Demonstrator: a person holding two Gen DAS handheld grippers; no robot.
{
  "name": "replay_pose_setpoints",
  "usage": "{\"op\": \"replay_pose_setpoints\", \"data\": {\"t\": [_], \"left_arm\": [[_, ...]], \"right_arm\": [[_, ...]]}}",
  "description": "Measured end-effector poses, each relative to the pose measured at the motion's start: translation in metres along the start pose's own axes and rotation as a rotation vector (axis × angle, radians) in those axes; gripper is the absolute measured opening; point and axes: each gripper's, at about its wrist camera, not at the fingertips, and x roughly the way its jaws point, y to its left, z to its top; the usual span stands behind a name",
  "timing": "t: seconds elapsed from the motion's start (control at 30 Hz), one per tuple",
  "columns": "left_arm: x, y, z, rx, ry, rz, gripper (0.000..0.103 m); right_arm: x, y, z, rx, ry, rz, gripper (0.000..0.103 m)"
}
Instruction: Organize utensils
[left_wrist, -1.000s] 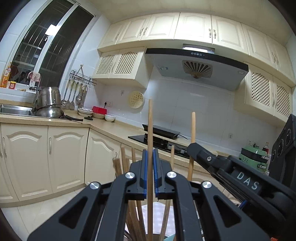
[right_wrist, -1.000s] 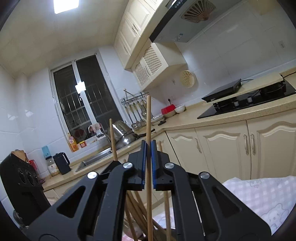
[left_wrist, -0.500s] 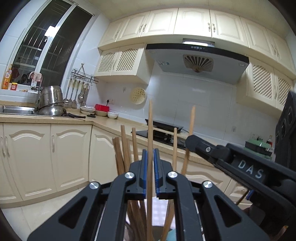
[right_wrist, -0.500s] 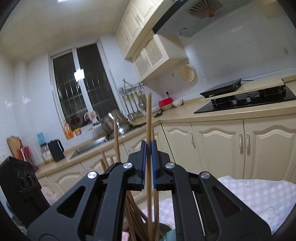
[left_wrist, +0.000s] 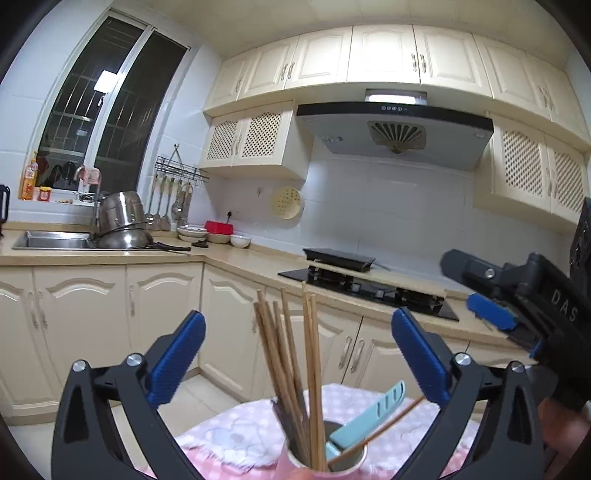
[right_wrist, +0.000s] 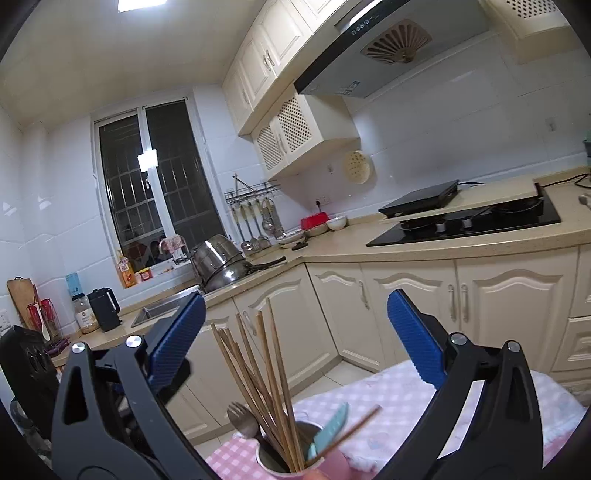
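Both tools spread wide above a cup of chopsticks

The tabletop (left_wrist: 236, 432), draped in a pink-and-white checked cloth, carries a pink cup (right_wrist: 332, 463) with a metal liner; the left tool (left_wrist: 297, 354) and right tool (right_wrist: 293, 341) each hang over it, and their jaws have just been opening, now far apart with nothing pressed between the blue pads (the chopsticks stand loose in the gap). The bundle of brown wooden chopsticks (left_wrist: 291, 354) rises upright from the cup, fanning slightly, while one chopstick (left_wrist: 380, 430) leans low over the rim to the right. Beside it in the cup a pale blue slotted utensil (left_wrist: 373, 413) tilts right, and a metal fork (right_wrist: 240, 417) shows at the left
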Motion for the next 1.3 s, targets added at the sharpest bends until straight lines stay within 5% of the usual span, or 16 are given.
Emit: {"op": "replay_pose_setpoints", "data": {"t": [0.37,0.7,1.0,1.3], "left_arm": [[-0.063,-0.019,-0.004,0.117,0.131,0.126,0.099],[-0.141,-0.048,-0.014,0.158,0.217,0.224,0.099],[-0.206,-0.063,-0.012,0.124,0.227,0.234,0.099],[-0.236,-0.060,-0.006,0.106,0.186,0.269,0.099]], "right_arm": [[-0.062,-0.018,-0.011,0.005,0.133,-0.109,0.097],[-0.120,0.007,-0.040,-0.113,0.260,-0.186,0.097],[-0.182,0.043,-0.067,-0.213,0.240,-0.224,0.097],[-0.199,0.057,-0.069,-0.219,0.207,-0.209,0.097]]}}
